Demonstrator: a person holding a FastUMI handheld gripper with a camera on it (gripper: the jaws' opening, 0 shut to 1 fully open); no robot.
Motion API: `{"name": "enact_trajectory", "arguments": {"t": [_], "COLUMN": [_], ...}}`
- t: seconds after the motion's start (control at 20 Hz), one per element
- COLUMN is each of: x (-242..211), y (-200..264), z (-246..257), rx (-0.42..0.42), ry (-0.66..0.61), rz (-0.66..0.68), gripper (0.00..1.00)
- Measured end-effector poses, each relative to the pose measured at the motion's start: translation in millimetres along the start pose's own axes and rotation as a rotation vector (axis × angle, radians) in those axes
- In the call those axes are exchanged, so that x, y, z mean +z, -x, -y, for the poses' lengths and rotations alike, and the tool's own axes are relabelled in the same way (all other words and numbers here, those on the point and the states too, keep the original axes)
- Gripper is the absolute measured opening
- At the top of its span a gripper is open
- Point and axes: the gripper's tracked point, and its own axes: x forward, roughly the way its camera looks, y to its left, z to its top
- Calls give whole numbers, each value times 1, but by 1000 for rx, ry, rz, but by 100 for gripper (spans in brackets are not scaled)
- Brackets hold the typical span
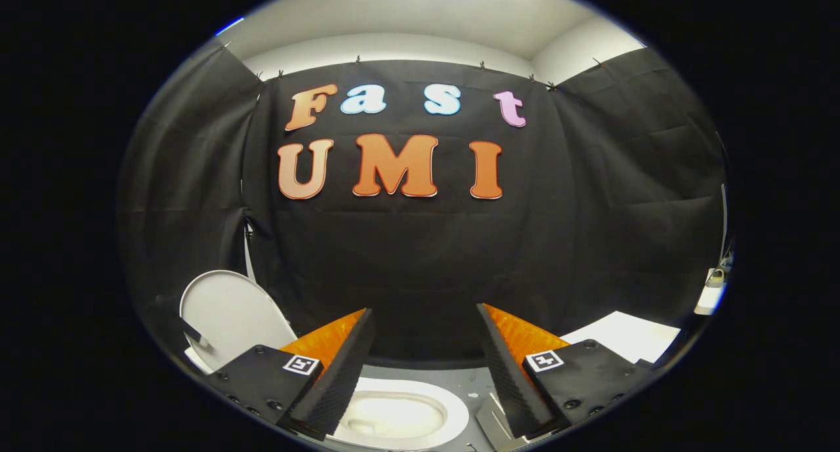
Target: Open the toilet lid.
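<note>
I've got the gripper (425, 347) held above the toilet, fingers spread wide apart with nothing between them. The toilet lid (230, 314) stands raised, off beyond the left finger. Below and between the fingers I see the open bowl (394, 416). A white sheet (623, 334) lies past the right finger.

Toilet lid (230, 314) raised, claw (423, 347) spread, bowl (400, 416) below

White toilet lid (230, 314) stands raised (upright, left of the jaws), the bowl (400, 416) uncovered between them
</note>
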Motion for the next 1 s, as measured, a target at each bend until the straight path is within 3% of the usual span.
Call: {"name": "enact_trajectory", "arguments": {"t": [0.4, 0.7, 1.0], "x": [14, 58, 77], "y": [-2, 10, 18], "z": [41, 57, 73], "rx": [-18, -1, -17], "ry": [-43, -132, -133], "rz": [7, 48, 64], "gripper": [98, 98, 97]}}
